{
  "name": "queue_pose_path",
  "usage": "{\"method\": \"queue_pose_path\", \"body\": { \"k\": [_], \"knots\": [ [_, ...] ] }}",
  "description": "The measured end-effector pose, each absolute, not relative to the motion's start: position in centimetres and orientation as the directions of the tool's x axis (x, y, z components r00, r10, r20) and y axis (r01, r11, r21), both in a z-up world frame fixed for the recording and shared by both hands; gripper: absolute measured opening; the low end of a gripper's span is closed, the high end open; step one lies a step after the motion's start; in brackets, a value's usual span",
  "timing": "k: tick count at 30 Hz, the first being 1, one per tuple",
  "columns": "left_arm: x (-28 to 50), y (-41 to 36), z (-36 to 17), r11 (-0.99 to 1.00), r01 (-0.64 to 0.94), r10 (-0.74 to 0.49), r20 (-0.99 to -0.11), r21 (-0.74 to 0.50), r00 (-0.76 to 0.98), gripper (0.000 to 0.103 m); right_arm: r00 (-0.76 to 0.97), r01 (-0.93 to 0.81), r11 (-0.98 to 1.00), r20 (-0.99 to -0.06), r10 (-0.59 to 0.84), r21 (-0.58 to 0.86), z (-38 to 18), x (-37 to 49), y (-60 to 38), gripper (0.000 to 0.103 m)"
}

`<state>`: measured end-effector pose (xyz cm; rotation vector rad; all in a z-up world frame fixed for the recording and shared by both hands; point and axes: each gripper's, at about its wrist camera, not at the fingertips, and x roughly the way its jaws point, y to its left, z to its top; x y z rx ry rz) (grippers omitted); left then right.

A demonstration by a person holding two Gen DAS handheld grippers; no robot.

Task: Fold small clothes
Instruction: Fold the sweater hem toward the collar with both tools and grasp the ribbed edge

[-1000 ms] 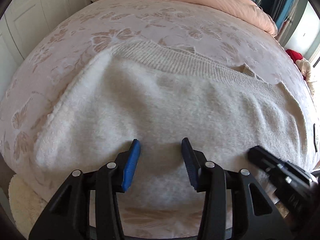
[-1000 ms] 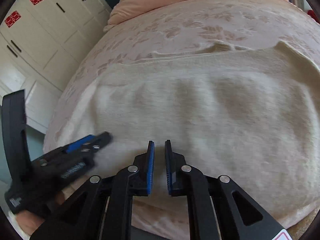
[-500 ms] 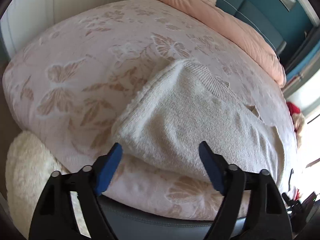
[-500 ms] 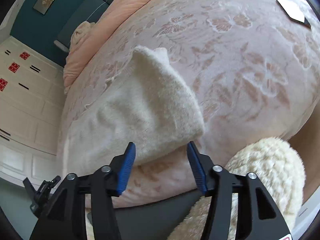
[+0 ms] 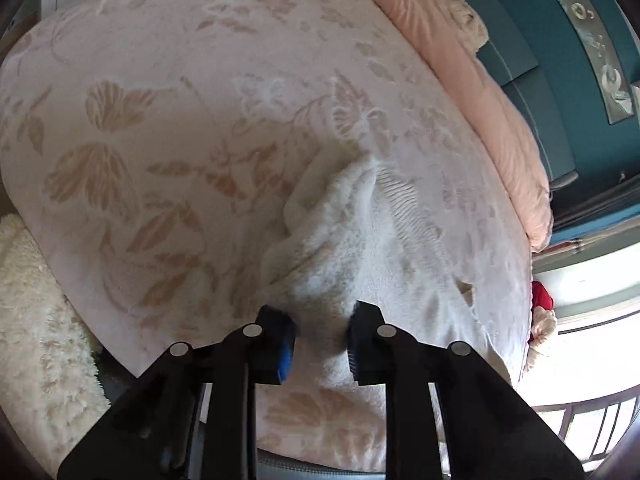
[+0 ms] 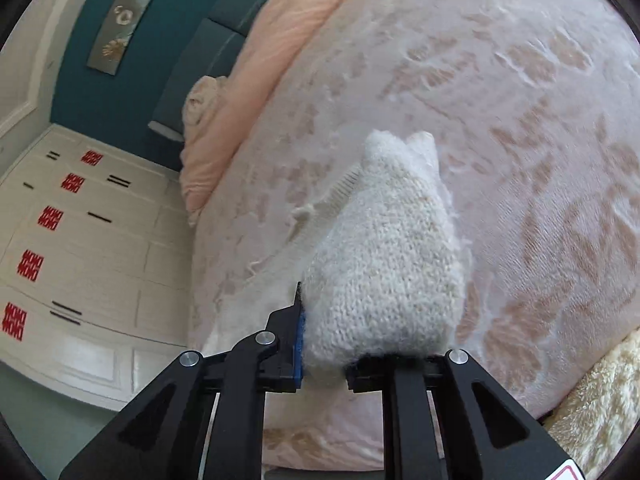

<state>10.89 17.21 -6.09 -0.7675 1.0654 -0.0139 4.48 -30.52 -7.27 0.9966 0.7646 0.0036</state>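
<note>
A cream knitted sweater (image 5: 360,256) lies on the pink floral bed cover (image 5: 160,120). My left gripper (image 5: 320,344) has closed its blue-padded jaws on the sweater's near left end, and the knit bunches up between them. In the right wrist view the sweater's other end (image 6: 392,264) is pinched in my right gripper (image 6: 324,352) and drapes over the right finger, hiding its pad. The ribbed hem (image 6: 340,196) runs away to the left.
A peach duvet (image 5: 480,92) lies along the teal headboard (image 5: 560,40). A fluffy cream rug (image 5: 36,320) sits below the bed's near edge. White wardrobe doors (image 6: 80,260) stand to the left. A red soft toy (image 5: 542,296) is by the window.
Both grippers were open half a second ago, straddling the sweater's two ends. Now both have closed on the knit, and the fabric is gathered and raised at each end.
</note>
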Motion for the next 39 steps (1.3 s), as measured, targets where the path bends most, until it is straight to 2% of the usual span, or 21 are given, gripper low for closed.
{"method": "queue_pose_path", "body": {
  "k": [2, 4, 8, 9, 11, 14, 15, 17, 19, 20, 21, 23, 25, 27, 28, 29, 30, 31, 34, 37, 39],
  "knots": [
    [9.4, 17.9, -4.1, 0.755, -0.323, -0.366, -0.775, -0.571, 0.516, 0.018, 0.753, 0.289, 0.592, -0.561, 0.345, 0.752, -5.2, 3.4, -30.1, 0.014],
    [7.6, 18.3, -4.0, 0.797, -0.322, -0.313, -0.805, -0.512, 0.504, 0.018, 0.723, 0.322, 0.622, -0.61, 0.325, 0.714, -6.1, 1.9, -30.4, 0.014],
    [6.5, 17.6, -11.2, 0.86, -0.357, -0.245, -0.908, -0.365, 0.339, 0.019, 0.489, 0.525, 0.654, -0.822, 0.292, 0.544, -16.4, -0.7, -31.8, 0.014],
    [6.1, 17.3, -12.5, 0.867, -0.36, -0.232, -0.917, -0.346, 0.323, 0.02, 0.503, 0.531, 0.635, -0.812, 0.297, 0.561, -17.3, -1.8, -31.7, 0.016],
    [5.4, 17.0, -11.8, 0.893, -0.314, -0.199, -0.909, -0.322, 0.366, 0.023, 0.531, 0.522, 0.628, -0.796, 0.291, 0.578, -15.9, -2.4, -31.7, 0.019],
    [5.3, 18.1, -8.9, 0.889, -0.295, -0.206, -0.883, -0.349, 0.422, 0.035, 0.504, 0.509, 0.705, -0.835, 0.221, 0.494, -12.7, -3.0, -32.0, 0.03],
    [5.2, 18.7, -7.6, 0.893, -0.298, -0.18, -0.874, -0.337, 0.451, 0.035, 0.495, 0.513, 0.731, -0.851, 0.176, 0.45, -11.7, -3.4, -32.3, 0.038],
    [5.2, 19.5, -4.8, 0.914, -0.298, -0.091, -0.853, -0.277, 0.513, 0.035, 0.503, 0.551, 0.76, -0.864, 0.028, 0.345, -9.3, -4.3, -33.1, 0.043],
    [5.9, 19.5, -2.6, 0.928, -0.28, -0.048, -0.825, -0.245, 0.563, 0.035, 0.55, 0.53, 0.787, -0.835, -0.033, 0.317, -7.2, -3.4, -33.6, 0.04],
    [6.7, 19.1, -1.9, 0.932, -0.256, -0.065, -0.812, -0.258, 0.581, 0.035, 0.588, 0.483, 0.8, -0.809, 0.003, 0.355, -6.3, -2.4, -33.4, 0.031],
    [7.8, 18.3, -1.4, 0.936, -0.226, -0.086, -0.799, -0.269, 0.595, 0.035, 0.617, 0.428, 0.812, -0.785, 0.059, 0.397, -5.9, -1.0, -33.1, 0.017],
    [10.2, 16.1, -1.6, 0.954, -0.164, -0.107, -0.795, -0.252, 0.597, 0.035, 0.636, 0.336, 0.841, -0.761, 0.129, 0.424, -5.1, 2.8, -31.2, 0.01],
    [12.7, 13.5, -3.6, 0.965, -0.12, -0.131, -0.826, -0.232, 0.548, 0.035, 0.626, 0.273, 0.884, -0.768, 0.136, 0.379, -5.2, 6.2, -28.8, 0.01],
    [14.5, 11.5, -6.8, 0.975, -0.118, -0.114, -0.876, -0.19, 0.469, 0.035, 0.565, 0.282, 0.918, -0.821, 0.076, 0.279, -7.3, 9.3, -27.2, 0.01],
    [14.7, 10.9, -8.4, 0.977, -0.117, -0.11, -0.892, -0.178, 0.438, 0.035, 0.516, 0.31, 0.928, -0.856, 0.017, 0.205, -9.3, 10.7, -27.2, 0.01],
    [15.0, 10.6, -9.9, 0.982, -0.125, -0.081, -0.909, -0.144, 0.41, 0.036, 0.429, 0.356, 0.924, -0.903, -0.031, 0.138, -12.2, 12.0, -27.9, 0.004],
    [15.0, 10.6, -11.1, 0.984, -0.135, -0.053, -0.917, -0.115, 0.396, 0.037, 0.35, 0.402, 0.906, -0.936, -0.022, 0.129, -14.7, 11.9, -28.9, 0.002],
    [14.8, 10.6, -11.5, 0.987, -0.122, -0.049, -0.912, -0.108, 0.408, 0.037, 0.39, 0.431, 0.88, -0.921, 0.018, 0.2, -14.7, 11.5, -29.8, 0.002],
    [14.2, 10.6, -11.0, 0.993, -0.079, -0.047, -0.904, -0.089, 0.425, 0.038, 0.474, 0.438, 0.858, -0.88, 0.035, 0.27, -10.8, 10.3, -29.6, 0.005],
    [14.2, 10.9, -11.4, 0.991, -0.082, -0.059, -0.904, -0.103, 0.423, 0.039, 0.548, 0.348, 0.857, -0.824, 0.143, 0.38, -8.2, 9.4, -26.5, 0.005],
    [14.3, 10.4, -11.5, 0.991, -0.095, -0.046, -0.904, -0.095, 0.426, 0.04, 0.52, 0.256, 0.876, -0.822, 0.232, 0.409, -8.5, 10.5, -22.3, 0.005]
  ]
}}
